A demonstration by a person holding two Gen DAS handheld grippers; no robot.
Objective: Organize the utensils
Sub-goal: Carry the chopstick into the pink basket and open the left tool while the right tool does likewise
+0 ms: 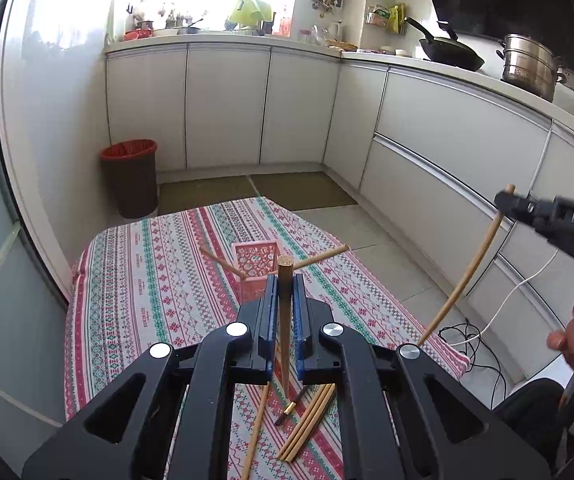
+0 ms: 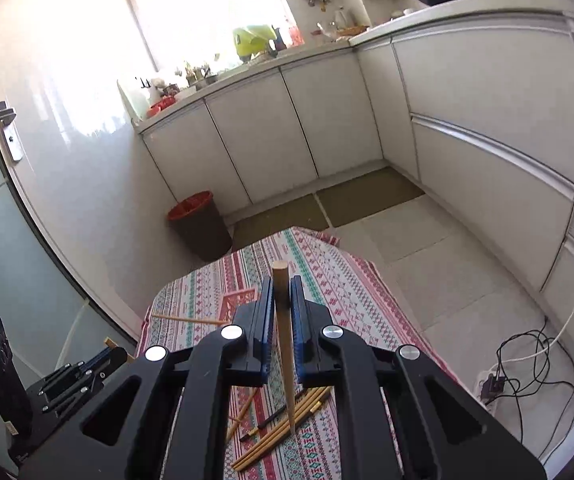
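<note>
My left gripper [image 1: 285, 280] is shut on a wooden chopstick [image 1: 285, 320] and holds it upright above the patterned tablecloth [image 1: 147, 280]. A pink lattice basket [image 1: 255, 266] stands just beyond it, with two chopsticks [image 1: 223, 262] leaning out of it. My right gripper [image 2: 283, 284] is shut on another wooden chopstick [image 2: 285, 344], also upright; it shows in the left wrist view [image 1: 505, 200] at the right, high above the table edge. Several loose chopsticks [image 1: 311, 420] and a dark one [image 1: 293, 404] lie on the cloth below the grippers; they also show in the right wrist view [image 2: 283, 428].
The table is small, with floor on its far and right sides. A brown bin with a red liner [image 1: 131, 176] stands by the wall at the left. White cabinets [image 1: 227, 108] run along the back and right. Cables and a power strip [image 2: 495, 384] lie on the floor at the right.
</note>
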